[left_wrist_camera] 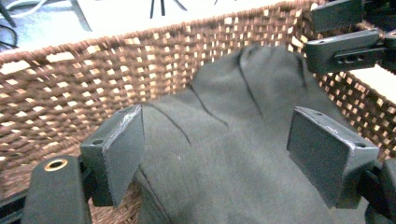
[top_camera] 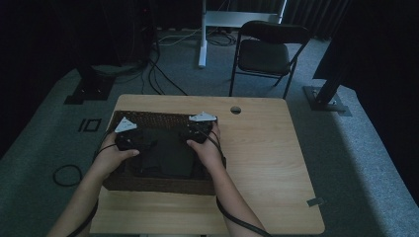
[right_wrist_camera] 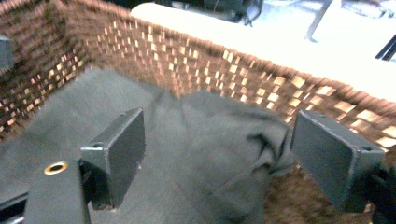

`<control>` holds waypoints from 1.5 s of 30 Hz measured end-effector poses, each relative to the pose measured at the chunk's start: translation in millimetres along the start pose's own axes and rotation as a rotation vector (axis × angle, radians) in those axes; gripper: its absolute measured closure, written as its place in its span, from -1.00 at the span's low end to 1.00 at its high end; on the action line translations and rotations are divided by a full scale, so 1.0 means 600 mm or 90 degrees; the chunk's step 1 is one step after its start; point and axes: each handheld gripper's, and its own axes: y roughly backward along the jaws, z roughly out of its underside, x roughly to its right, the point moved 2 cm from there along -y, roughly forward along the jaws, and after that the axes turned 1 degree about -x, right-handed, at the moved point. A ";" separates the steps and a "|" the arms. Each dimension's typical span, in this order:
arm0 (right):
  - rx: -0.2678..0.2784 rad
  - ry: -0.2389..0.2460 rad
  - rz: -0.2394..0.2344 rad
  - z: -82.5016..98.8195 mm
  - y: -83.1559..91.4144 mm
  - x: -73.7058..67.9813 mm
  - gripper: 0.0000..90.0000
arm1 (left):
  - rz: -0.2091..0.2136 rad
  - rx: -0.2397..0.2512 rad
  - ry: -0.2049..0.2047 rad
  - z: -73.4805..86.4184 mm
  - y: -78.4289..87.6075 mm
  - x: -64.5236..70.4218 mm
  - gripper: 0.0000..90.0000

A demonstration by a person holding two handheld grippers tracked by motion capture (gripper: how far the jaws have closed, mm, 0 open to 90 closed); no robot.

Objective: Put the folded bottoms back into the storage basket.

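A brown woven basket (top_camera: 148, 117) stands on the left half of the wooden table (top_camera: 267, 158). Inside it lies a dark grey folded cloth (top_camera: 165, 155) (left_wrist_camera: 243, 140) (right_wrist_camera: 187, 140). My left gripper (top_camera: 129, 139) (left_wrist_camera: 217, 154) hovers over the cloth's left side with jaws wide apart and nothing pinched. My right gripper (top_camera: 197, 132) (right_wrist_camera: 217, 154) hovers over the cloth's right side, jaws also wide apart and empty. The right gripper's fingers (left_wrist_camera: 345, 49) appear at the top right of the left gripper view. The basket wall (left_wrist_camera: 93, 88) (right_wrist_camera: 210, 60) rises behind the cloth.
A round cable hole (top_camera: 235, 109) is in the table's far edge. A black folding chair (top_camera: 267, 52) stands beyond the table, with a white desk leg (top_camera: 202, 34) and floor cables (top_camera: 158, 74) nearby. A small clip (top_camera: 315, 201) sits at the table's right front edge.
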 end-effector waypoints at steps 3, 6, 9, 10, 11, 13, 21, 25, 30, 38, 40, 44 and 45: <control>0.009 -0.005 -0.010 -0.007 0.011 0.003 -0.67 | 0.000 0.008 0.004 -0.007 0.008 0.004 -0.59; 0.008 0.019 -0.020 -0.013 0.031 0.008 -0.69 | 0.001 0.019 0.012 -0.015 0.023 0.012 -0.59; 0.021 0.018 -0.019 -0.017 0.045 0.013 -0.69 | 0.009 0.018 0.013 -0.017 0.029 0.016 -0.59; 0.024 0.018 -0.021 -0.018 0.051 0.015 -0.69 | 0.011 0.024 0.016 -0.020 0.035 0.021 -0.59; 0.027 0.018 -0.021 -0.019 0.055 0.017 -0.69 | 0.016 0.027 0.009 -0.021 0.039 0.024 -0.59; 0.031 0.013 -0.022 -0.020 0.064 0.020 -0.69 | 0.022 0.030 0.007 -0.023 0.045 0.031 -0.59; 0.039 0.026 -0.019 -0.019 0.093 0.031 -0.69 | 0.039 0.037 -0.010 -0.024 0.066 0.050 -0.59; 0.038 0.031 -0.020 -0.018 0.106 0.039 -0.69 | 0.056 0.045 -0.007 -0.022 0.077 0.059 -0.59; 0.052 0.024 -0.004 -0.020 0.129 0.052 -0.69 | 0.057 0.053 -0.005 -0.022 0.086 0.064 -0.59; 0.063 0.022 0.001 -0.016 0.158 0.073 -0.69 | 0.059 0.072 -0.008 -0.021 0.105 0.074 -0.59; 0.064 0.022 0.003 -0.013 0.165 0.079 -0.69 | 0.065 0.074 -0.010 -0.019 0.111 0.077 -0.59; 0.067 0.022 0.010 -0.006 0.177 0.091 -0.69 | 0.068 0.090 -0.008 -0.016 0.126 0.086 -0.59; 0.069 0.020 0.014 -0.004 0.181 0.094 -0.69 | 0.070 0.094 -0.005 -0.015 0.129 0.088 -0.59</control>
